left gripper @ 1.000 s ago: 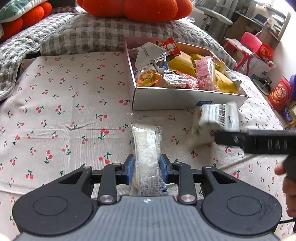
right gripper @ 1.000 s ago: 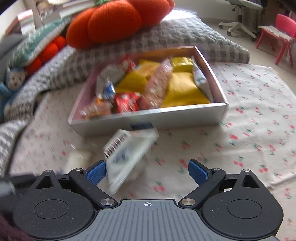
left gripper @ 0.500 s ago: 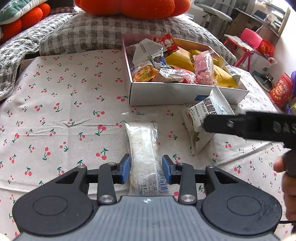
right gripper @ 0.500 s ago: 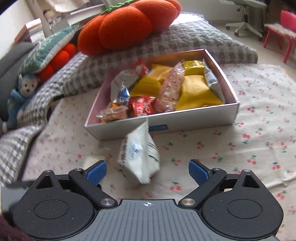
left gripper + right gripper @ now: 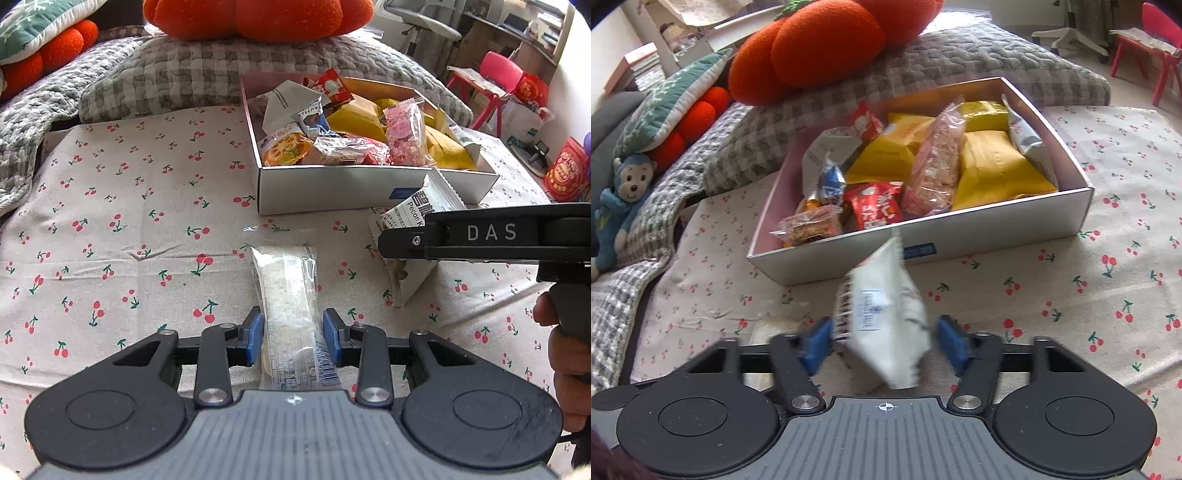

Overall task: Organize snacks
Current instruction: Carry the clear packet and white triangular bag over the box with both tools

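A white box [image 5: 332, 192] full of snack packets sits on the cherry-print cloth; it also shows in the right wrist view [image 5: 1015, 236]. A clear packet of white rice crackers [image 5: 290, 295] lies flat between the pads of my left gripper [image 5: 291, 336], which is slightly open around it. A white pecan snack packet [image 5: 882, 321] stands tilted between the pads of my right gripper [image 5: 884, 341], with small gaps on both sides. That packet [image 5: 406, 214] and the right gripper's side show in the left wrist view, just in front of the box.
A grey checked pillow [image 5: 177, 74] and an orange plush cushion [image 5: 258, 18] lie behind the box. A blue monkey toy [image 5: 620, 206] sits at far left. A red child's chair [image 5: 495, 81] and an office chair stand beyond the bed.
My right gripper has narrowed its jaws around the white pecan packet, which now stands between the pads. My left gripper has opened slightly off the rice cracker packet and moved forward a little.
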A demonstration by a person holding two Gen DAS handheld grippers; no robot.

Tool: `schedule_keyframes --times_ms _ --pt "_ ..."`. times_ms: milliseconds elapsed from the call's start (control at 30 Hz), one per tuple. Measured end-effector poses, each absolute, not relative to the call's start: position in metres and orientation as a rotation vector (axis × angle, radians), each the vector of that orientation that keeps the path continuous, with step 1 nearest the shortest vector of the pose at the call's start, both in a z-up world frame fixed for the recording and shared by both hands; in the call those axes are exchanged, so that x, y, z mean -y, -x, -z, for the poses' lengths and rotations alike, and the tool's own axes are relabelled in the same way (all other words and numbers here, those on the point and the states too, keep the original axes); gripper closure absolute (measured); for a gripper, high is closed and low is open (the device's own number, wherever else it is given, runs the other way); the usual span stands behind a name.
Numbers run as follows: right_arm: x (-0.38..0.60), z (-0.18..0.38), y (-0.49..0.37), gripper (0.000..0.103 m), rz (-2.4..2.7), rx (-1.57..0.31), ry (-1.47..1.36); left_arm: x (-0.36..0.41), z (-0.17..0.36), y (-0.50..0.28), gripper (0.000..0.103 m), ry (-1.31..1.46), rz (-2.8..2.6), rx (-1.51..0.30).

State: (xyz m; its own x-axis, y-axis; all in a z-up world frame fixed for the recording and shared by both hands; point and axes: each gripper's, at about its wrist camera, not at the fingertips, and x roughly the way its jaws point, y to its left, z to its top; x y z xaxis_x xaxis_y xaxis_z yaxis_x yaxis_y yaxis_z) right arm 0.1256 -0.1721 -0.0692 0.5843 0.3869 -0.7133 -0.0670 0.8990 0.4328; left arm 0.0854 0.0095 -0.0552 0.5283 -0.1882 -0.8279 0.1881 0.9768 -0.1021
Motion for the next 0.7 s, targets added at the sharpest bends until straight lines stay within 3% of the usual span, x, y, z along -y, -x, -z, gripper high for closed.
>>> schedule_keyframes --times_ms 133,700 --pt "0.17 0.065 -0.123 0.051 -0.263 -0.915 -0.359 -0.007 0.051 -0.084 0.08 -0.022 0.231 -0.968" --pt "0.184 0.049 -0.113 0.055 -0.268 -0.903 -0.397 -0.007 0.042 -0.084 0.086 0.006 0.251 -0.95"
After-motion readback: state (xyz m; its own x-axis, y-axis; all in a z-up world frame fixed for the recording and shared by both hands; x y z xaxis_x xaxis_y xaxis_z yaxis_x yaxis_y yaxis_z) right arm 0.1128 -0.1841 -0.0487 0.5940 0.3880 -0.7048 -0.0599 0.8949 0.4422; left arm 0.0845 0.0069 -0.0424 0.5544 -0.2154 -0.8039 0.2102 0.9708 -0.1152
